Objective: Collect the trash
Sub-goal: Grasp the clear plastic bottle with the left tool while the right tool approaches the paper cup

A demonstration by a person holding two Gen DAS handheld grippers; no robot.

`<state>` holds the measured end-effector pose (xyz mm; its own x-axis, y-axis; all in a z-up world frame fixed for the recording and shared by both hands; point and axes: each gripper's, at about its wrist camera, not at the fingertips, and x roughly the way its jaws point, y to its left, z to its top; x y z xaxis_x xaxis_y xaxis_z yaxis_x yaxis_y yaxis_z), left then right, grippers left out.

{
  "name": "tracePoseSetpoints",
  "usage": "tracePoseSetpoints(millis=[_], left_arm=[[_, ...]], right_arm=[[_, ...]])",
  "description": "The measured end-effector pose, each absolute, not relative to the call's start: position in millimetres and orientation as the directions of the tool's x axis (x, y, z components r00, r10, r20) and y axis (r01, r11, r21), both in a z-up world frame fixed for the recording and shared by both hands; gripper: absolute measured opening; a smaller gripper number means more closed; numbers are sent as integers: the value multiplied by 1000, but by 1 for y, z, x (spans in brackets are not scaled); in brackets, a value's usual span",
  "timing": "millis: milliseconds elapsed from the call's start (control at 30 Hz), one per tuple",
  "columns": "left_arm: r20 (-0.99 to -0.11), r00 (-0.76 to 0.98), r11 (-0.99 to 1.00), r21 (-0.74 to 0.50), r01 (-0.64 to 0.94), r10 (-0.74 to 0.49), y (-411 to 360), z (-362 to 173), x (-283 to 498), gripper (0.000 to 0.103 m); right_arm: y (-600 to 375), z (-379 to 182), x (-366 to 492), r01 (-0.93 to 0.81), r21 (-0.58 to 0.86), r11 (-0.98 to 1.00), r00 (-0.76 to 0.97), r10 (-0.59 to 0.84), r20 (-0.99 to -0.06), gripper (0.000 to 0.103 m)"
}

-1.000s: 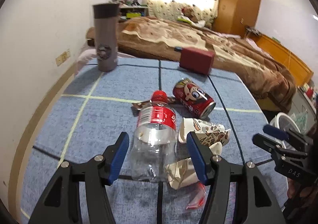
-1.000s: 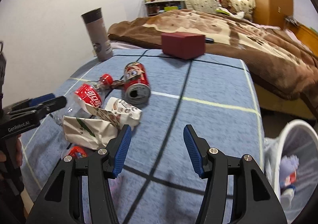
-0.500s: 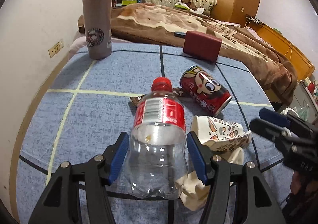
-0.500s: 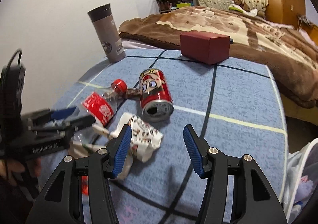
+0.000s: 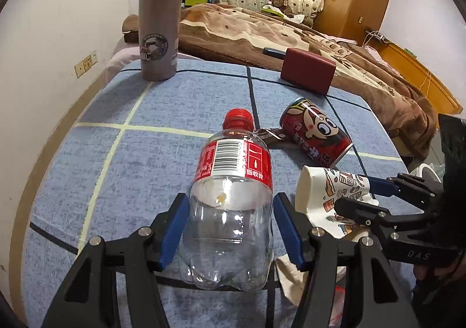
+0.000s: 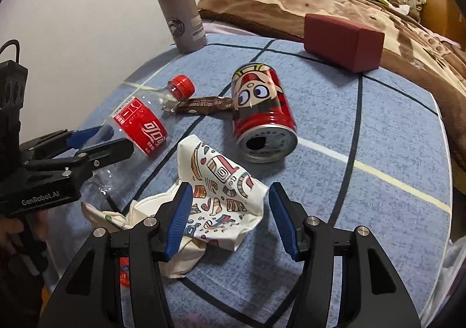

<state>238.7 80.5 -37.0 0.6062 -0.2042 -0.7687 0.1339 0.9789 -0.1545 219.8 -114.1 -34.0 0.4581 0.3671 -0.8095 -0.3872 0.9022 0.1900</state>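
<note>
Bottle (image 5: 231,208) lies flat, cap pointing away; left gripper (image 5: 230,233) straddles it, contact unclear; right gripper (image 6: 230,219) unclenched over cup (image 6: 224,197).

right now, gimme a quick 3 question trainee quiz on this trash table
1. True or false: the red cartoon can stands upright.
2. What lies between the left gripper jaws? A) the crumpled paper cup B) the clear plastic bottle C) the dark red box
3. Fill in: the brown wrapper lies between the bottle's red cap and the ____.

Key
1. False; it lies on its side, open end toward the right gripper.
2. B
3. can
</note>
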Motion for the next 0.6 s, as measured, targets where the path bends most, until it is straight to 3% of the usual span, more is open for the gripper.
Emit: tracePoseSetpoints(millis=[167,333,533,600], left_arm=[[-767,608,979,-165,121,-204,86,-38,239,62],[-763,612,978,-171,117,-207,87,-39,238,62],[-762,613,977,-181,110,-211,89,-38,237,62],[-761,613,977,-183,110,-212,89,-38,237,62]], right_arm=[[-121,-38,222,-337,232,912,452,373,-810,56],[-135,-39,214,-200,119,972,524,209,-826,56],[-147,-43,191,-81,248,965,492,255,-832,56],[-140,-41,185,-124,236,964,479,266,-836,56]])
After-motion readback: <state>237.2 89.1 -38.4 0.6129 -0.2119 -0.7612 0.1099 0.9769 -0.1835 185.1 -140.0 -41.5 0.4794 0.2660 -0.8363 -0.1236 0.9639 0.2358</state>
